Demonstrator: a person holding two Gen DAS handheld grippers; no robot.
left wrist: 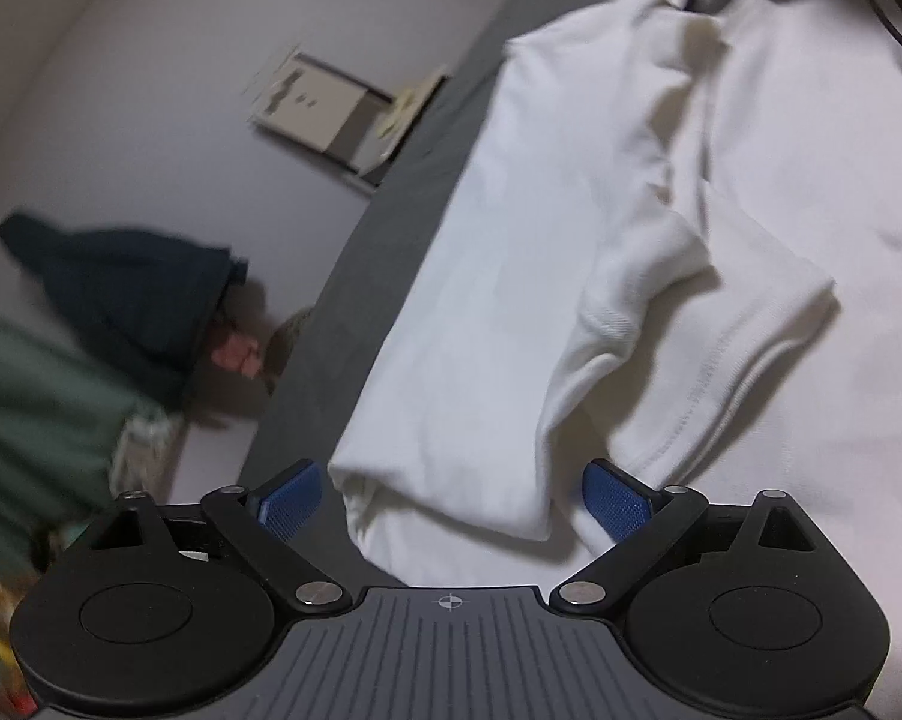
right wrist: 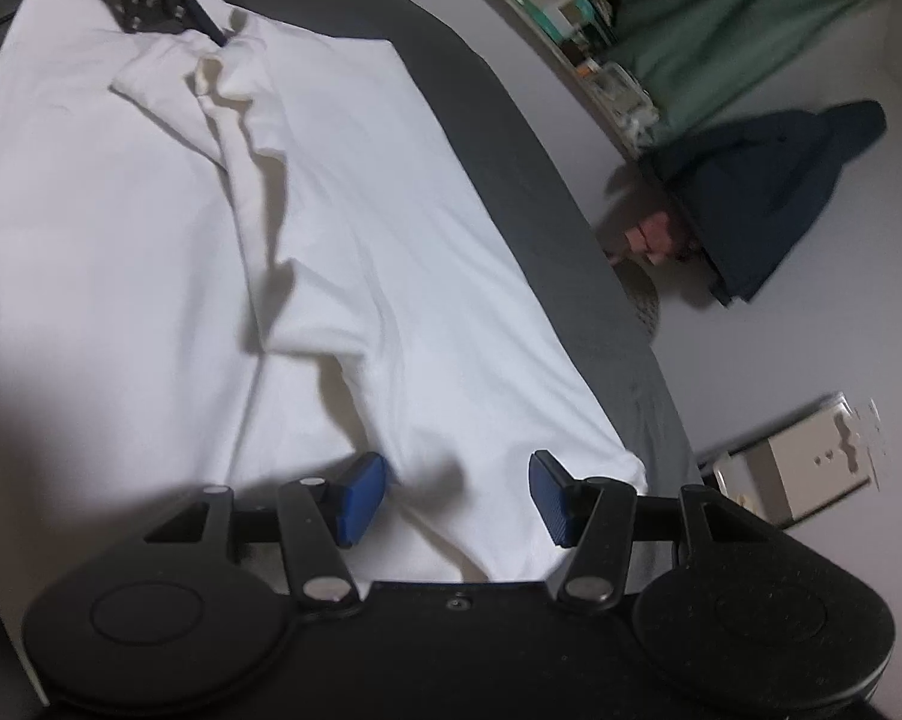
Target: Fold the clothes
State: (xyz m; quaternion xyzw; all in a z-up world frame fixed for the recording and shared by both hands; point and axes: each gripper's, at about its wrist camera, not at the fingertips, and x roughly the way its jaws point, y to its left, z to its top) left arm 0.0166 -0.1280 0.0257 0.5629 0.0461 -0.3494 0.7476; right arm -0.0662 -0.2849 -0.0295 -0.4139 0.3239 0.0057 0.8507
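Seen from the left gripper (left wrist: 451, 495), a green cloth (left wrist: 36, 408) and a dark blue garment (left wrist: 132, 294) sit far off to its left on the pale floor (left wrist: 150, 60), with a flat cardboard box (left wrist: 324, 111) further ahead. A grey bed sheet (left wrist: 354, 252) runs diagonally just left of the blue pads (left wrist: 291, 498). The jaws stand wide open, holding nothing; a folded edge of the white shirt (left wrist: 571, 240) lies between and just ahead of them. The shirt spreads ahead and to the right, a sleeve doubled over its body.

Seen from the right gripper (right wrist: 457, 498), the white shirt (right wrist: 150, 210) fills the area ahead and to the left, a long crease running down its middle. Its jaws are also spread wide and grip nothing, though the shirt's near edge lies between the blue pads (right wrist: 363, 492). The left gripper shows as a dark shape at the shirt's far end. To the right comes the grey bed sheet (right wrist: 511, 138), then the floor with the dark blue garment (right wrist: 769, 192), the green cloth (right wrist: 721, 18) and the cardboard box (right wrist: 799, 468).
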